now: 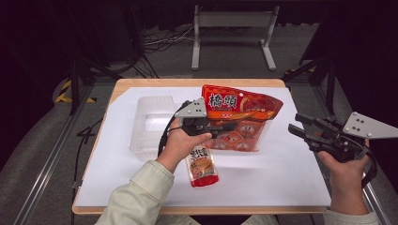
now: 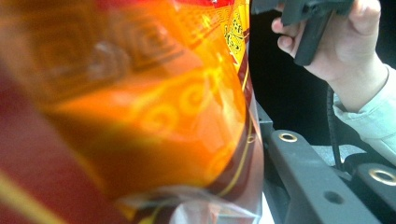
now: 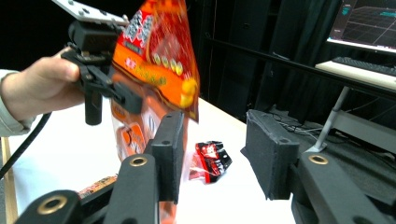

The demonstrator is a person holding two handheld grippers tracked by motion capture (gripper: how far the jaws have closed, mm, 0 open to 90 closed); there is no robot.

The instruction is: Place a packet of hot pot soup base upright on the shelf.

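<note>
The left gripper (image 1: pixel 220 127) is clamped on the big orange snack bag (image 1: pixel 244 112), holding it upright above the white table (image 1: pixel 281 168) beside a clear plastic tub (image 1: pixel 150 124). The right gripper (image 1: pixel 298 126) stands apart with nothing between its parted jaws. The bag looks light, crinkly and slippery; its flat sealed edge seems the safest hold.

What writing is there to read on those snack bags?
"橋頭": large white characters on the big orange bag held up in the left claw.
Small packet on the table: dark characters, too blurred to read.
The big bag's other print: too small to read.
</note>
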